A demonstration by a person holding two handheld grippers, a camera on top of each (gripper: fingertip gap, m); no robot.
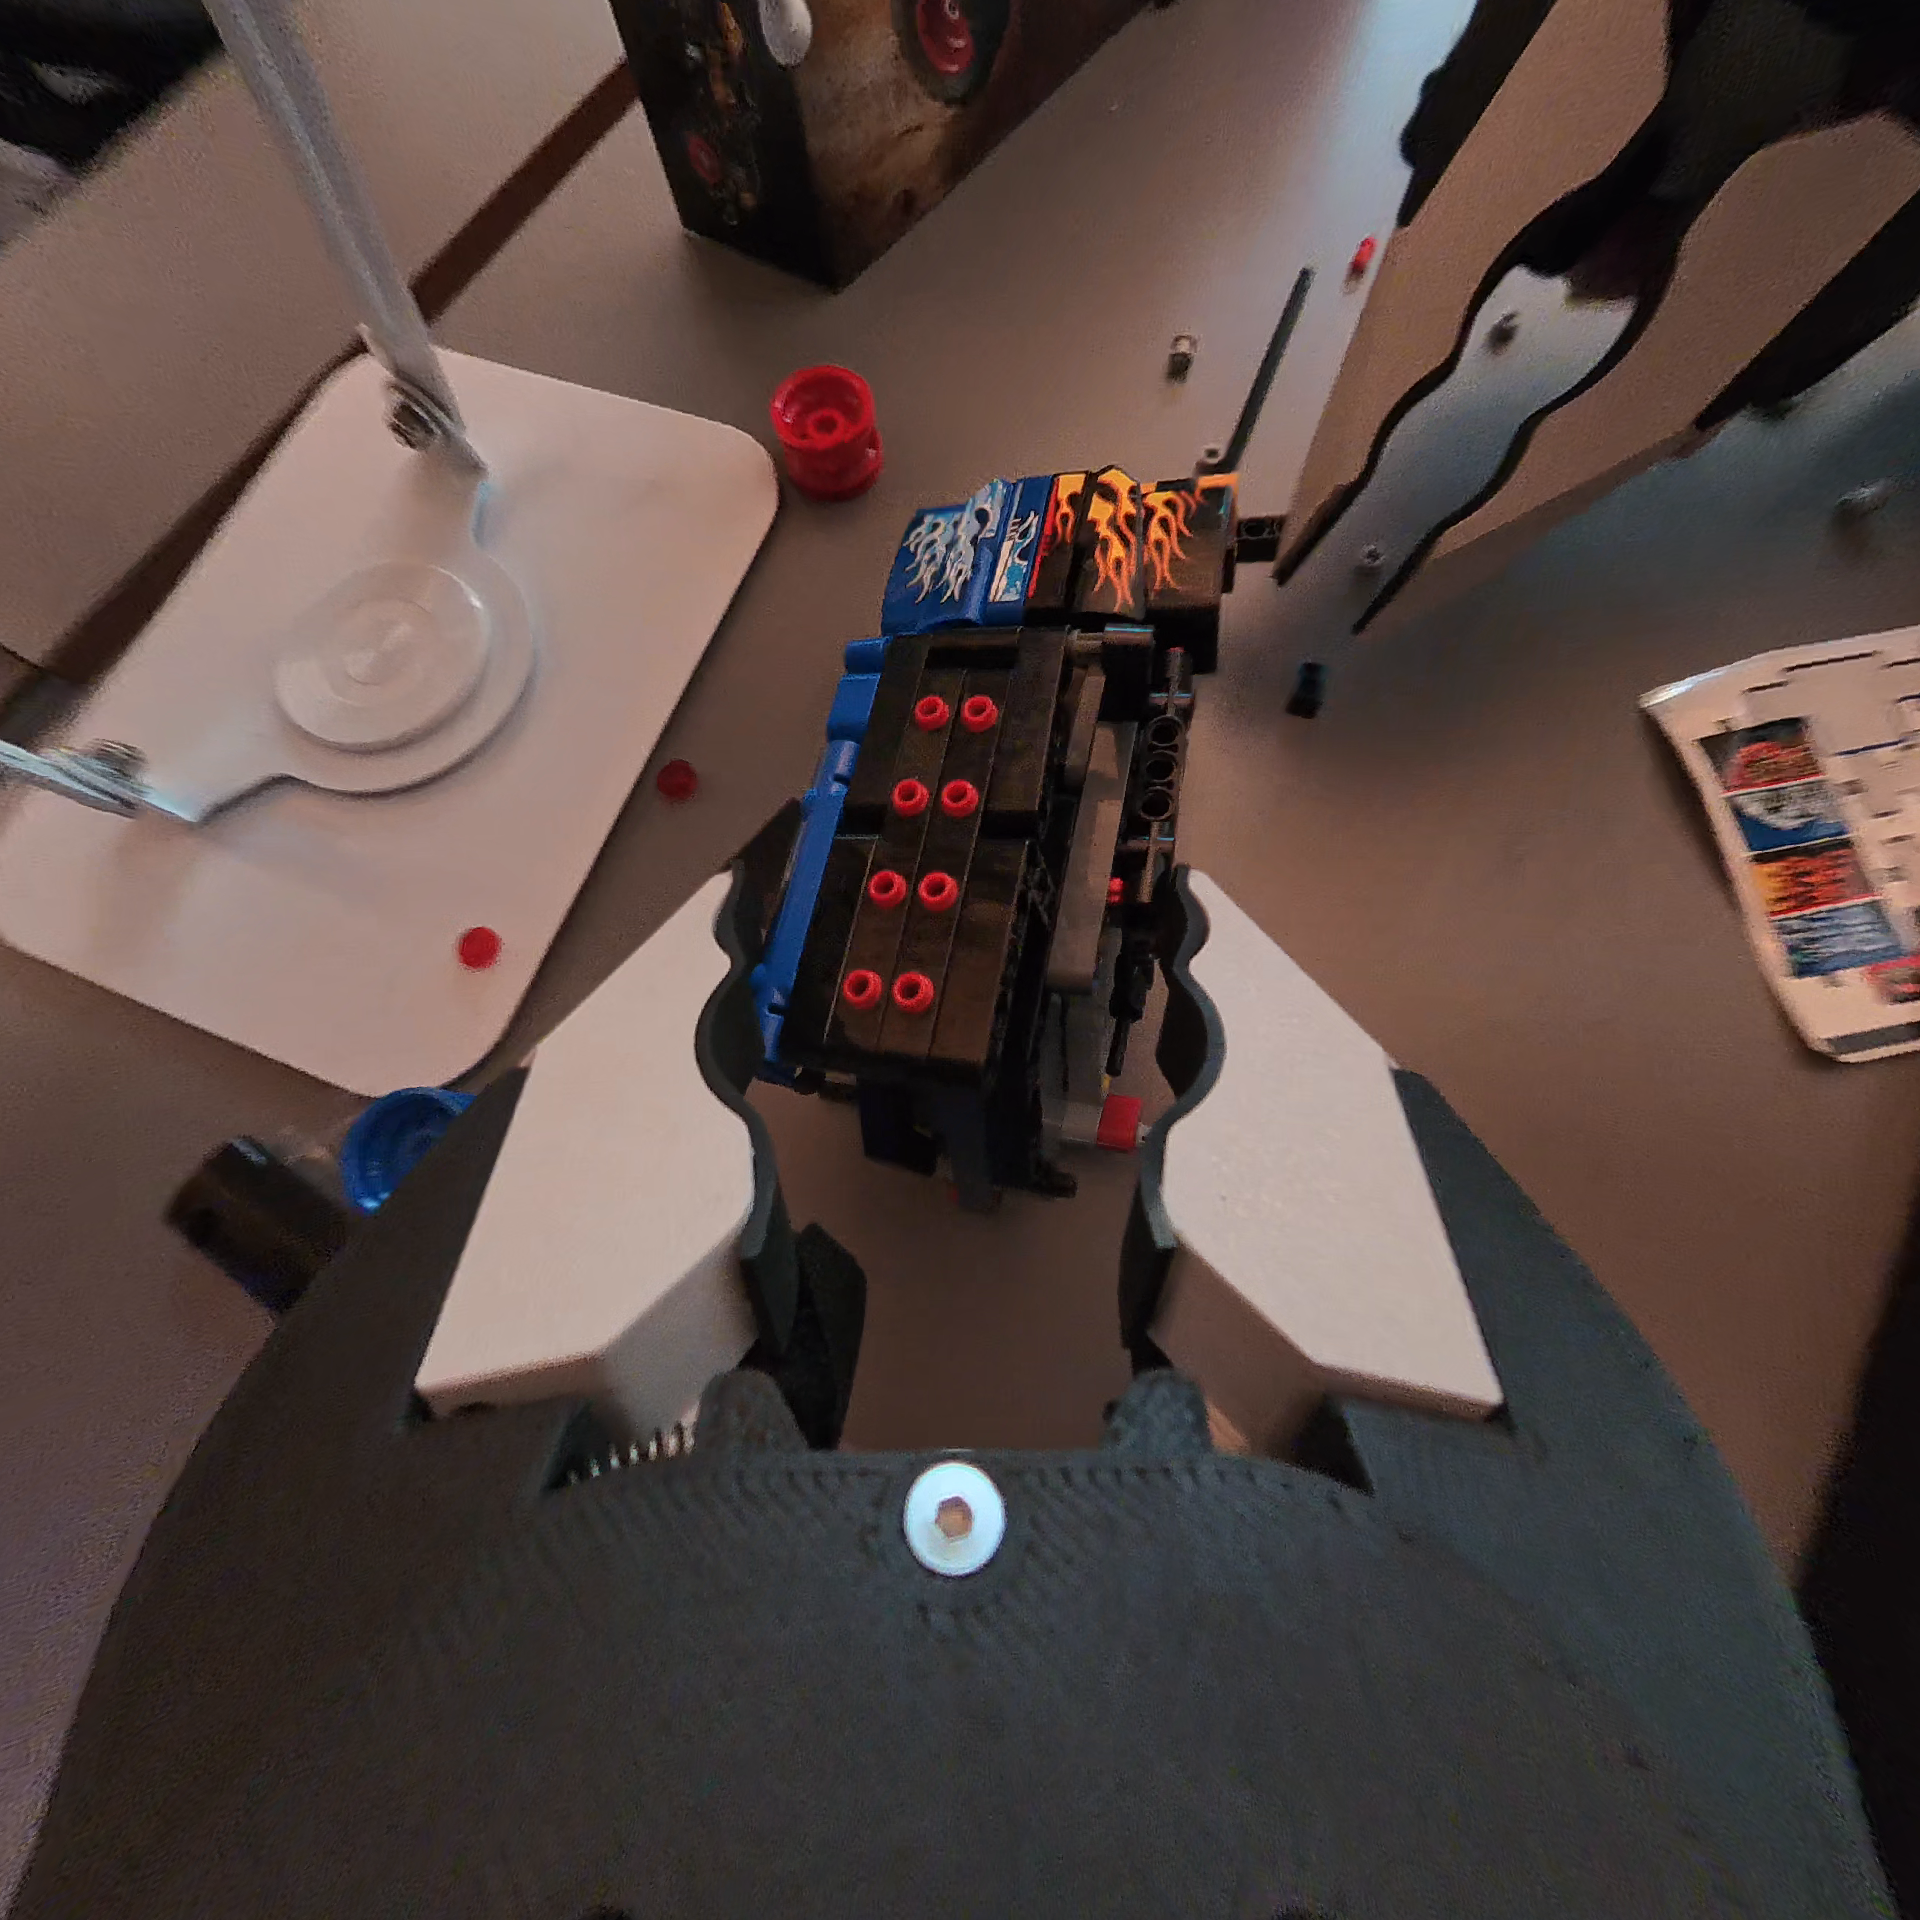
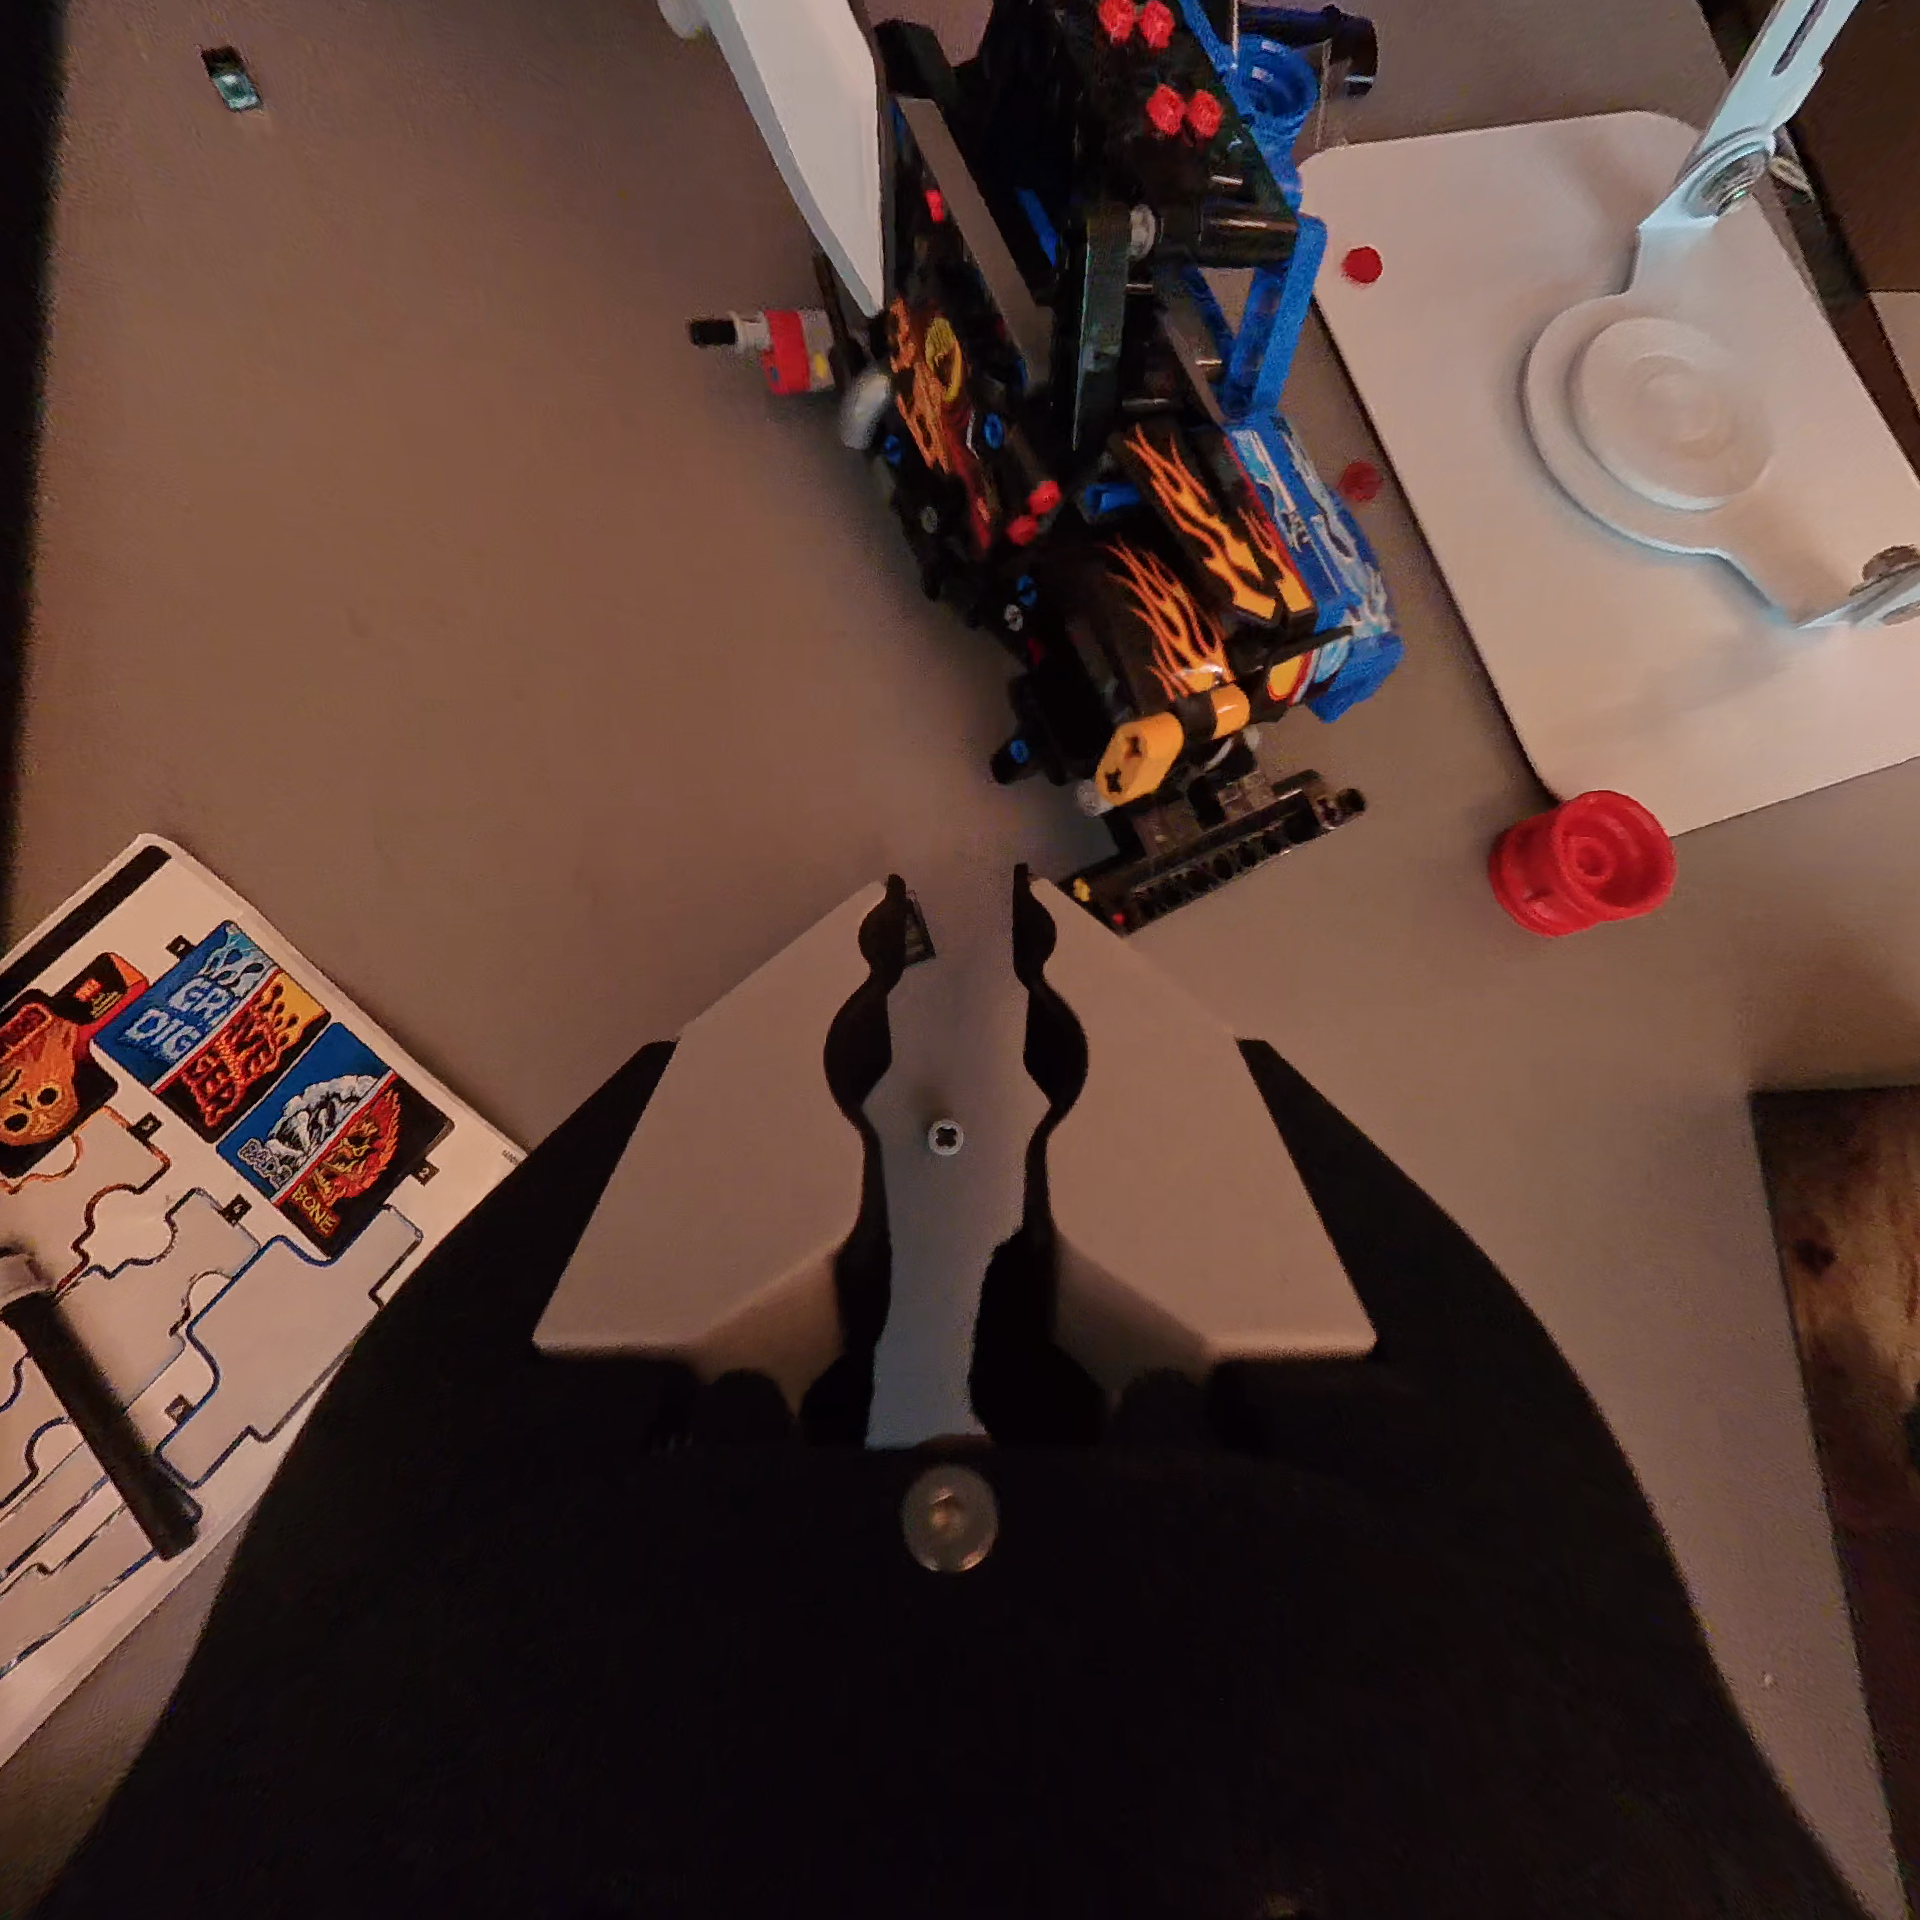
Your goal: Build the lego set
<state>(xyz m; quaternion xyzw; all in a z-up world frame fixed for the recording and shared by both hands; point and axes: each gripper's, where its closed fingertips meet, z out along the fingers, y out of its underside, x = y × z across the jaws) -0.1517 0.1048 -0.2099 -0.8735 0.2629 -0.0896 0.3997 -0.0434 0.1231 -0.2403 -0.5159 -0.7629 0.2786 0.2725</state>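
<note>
Left gripper [image 1: 961, 966] is clamped around the half-built lego truck [image 1: 997, 831] on the table [image 1: 1455, 1039], right gripper [image 2: 956, 904] spread and empty just short of its nose, so next is probably grabbing that loose red wheel [image 2: 1581, 862].

Left gripper [image 1: 961, 935] body: matte black textured printed plastic; silver hex screw in a white washer [image 1: 954, 1519] at 6 o'clock.
Left fingers [image 1: 613, 1174]: pale wedges, wavy black inner pads; small steel spring at 7 o'clock.
Right gripper [image 2: 956, 904]: same black body, pale wedge fingers [image 2: 727, 1174], grey round-head screw [image 2: 948, 1523].
</note>
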